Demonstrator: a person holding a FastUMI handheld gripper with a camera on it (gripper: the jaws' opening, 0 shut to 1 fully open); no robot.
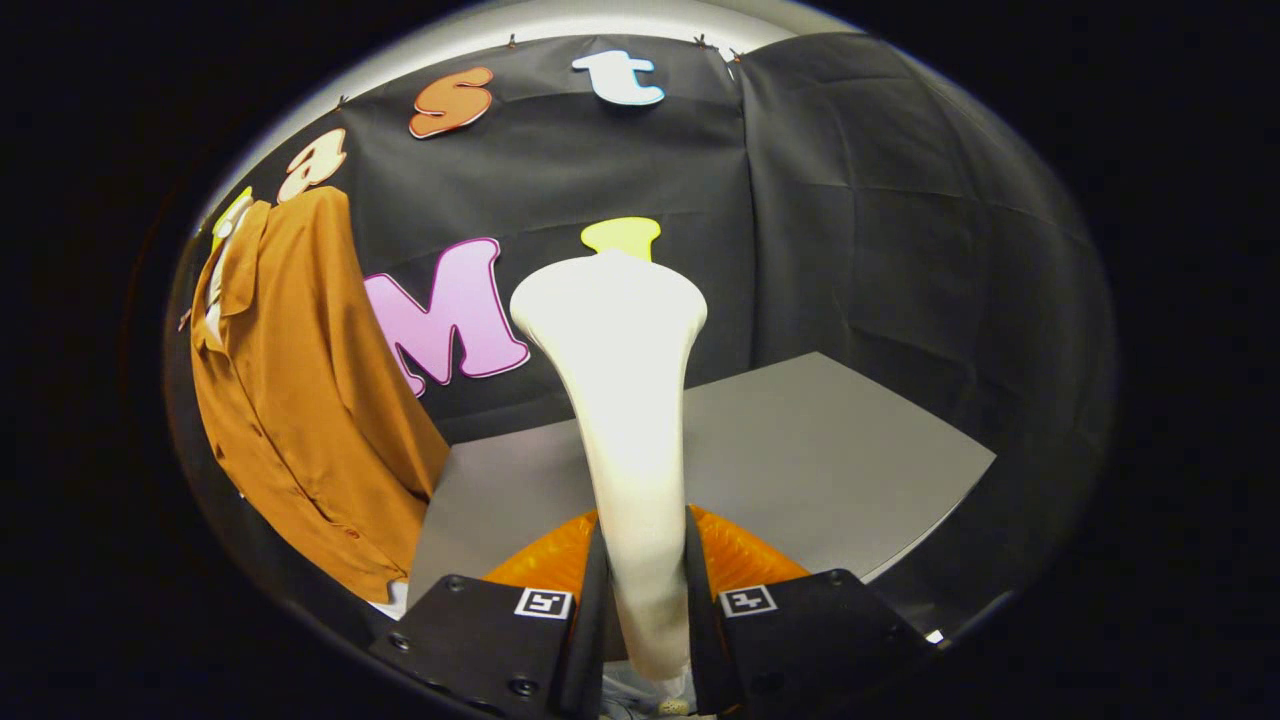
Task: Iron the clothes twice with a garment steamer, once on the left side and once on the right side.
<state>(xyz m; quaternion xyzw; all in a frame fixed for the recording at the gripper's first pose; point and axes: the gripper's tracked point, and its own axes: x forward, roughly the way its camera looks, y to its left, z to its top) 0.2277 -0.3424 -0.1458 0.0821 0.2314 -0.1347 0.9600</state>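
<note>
Two fingers of the tool (645,600) clamp the slim neck of a cream-white, smooth plastic garment steamer (625,400), one finger on each side, pressing. The steamer rises upright from between them and flares to a broad head beyond the fingertips. An orange ribbed part (745,560) bulges behind the fingers at the steamer's base.

Handling, as a judgement: rigid shell, likely glossy and a bit slippery; top-heavy at the flared head, so the narrow neck is the sensible hold, squeezed firmly.

Beyond lies a grey flat worktop (830,450). Off to the left of the steamer, well apart, hangs a rust-orange button-front shirt (300,400) against the booth wall: soft, limp cloth that will give under the steamer head. The head is not yet near the shirt.
</note>
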